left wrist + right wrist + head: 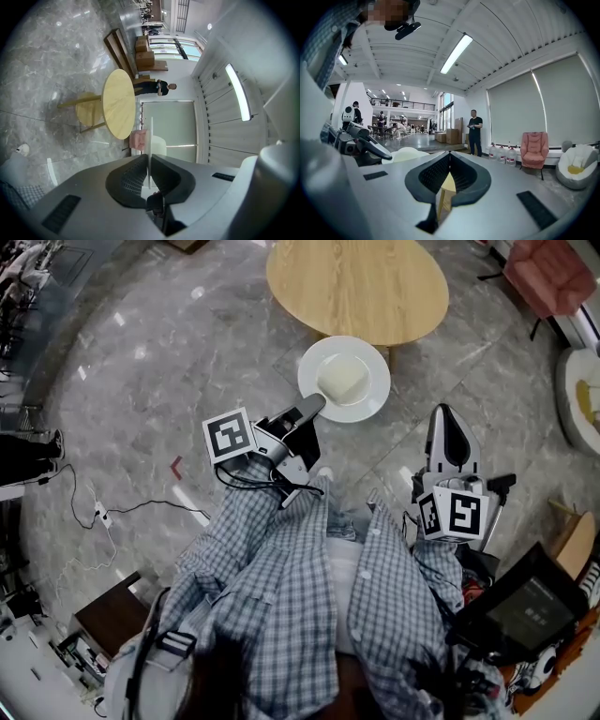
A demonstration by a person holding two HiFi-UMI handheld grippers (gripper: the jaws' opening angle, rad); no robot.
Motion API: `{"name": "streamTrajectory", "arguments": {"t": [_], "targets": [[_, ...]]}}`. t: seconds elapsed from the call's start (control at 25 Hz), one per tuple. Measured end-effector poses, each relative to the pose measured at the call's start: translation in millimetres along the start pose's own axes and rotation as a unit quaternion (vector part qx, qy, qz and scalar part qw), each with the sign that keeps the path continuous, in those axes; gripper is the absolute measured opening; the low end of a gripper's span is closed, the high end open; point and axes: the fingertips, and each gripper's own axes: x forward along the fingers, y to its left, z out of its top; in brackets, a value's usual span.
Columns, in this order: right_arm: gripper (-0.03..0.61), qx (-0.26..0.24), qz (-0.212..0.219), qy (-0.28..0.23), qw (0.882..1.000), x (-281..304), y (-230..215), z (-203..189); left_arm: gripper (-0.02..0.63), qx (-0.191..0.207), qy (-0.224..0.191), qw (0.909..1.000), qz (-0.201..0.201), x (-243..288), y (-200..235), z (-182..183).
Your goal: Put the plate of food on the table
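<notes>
Head view: left gripper (314, 407) at frame centre, jaws clamped on the near rim of 1 white plate (364, 405). Plate carries 1 pale block of food (339, 379) and sits just below the near edge of the round wooden table (356, 282) at top centre, over grey marble floor (141, 381), not on the tabletop. Left gripper view: plate seen edge-on as a thin white line, pinched between the 2 jaws; table at left centre of that frame. Right gripper (446, 414) at right centre, pointing toward frame top, well apart from the plate. Right gripper view: jaw tips meet, nothing held. Pink armchair (553, 273) upper right corner.
</notes>
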Motion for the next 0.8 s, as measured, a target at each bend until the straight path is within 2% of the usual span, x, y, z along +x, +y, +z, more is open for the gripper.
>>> {"name": "streamTrajectory", "arguments": {"t": [0.36,0.8], "targets": [[0.008,-0.002,0.002,-0.004,1.0,22.7,16.6,-0.3,0.02,0.005,0.004,1.0,0.003,-5.0,2.1,27.1],[0.008,-0.001,-0.001,-0.003,1.0,23.8,17.0,2.5,0.02,0.004,0.003,1.0,0.001,-4.3,2.0,27.1]]}}
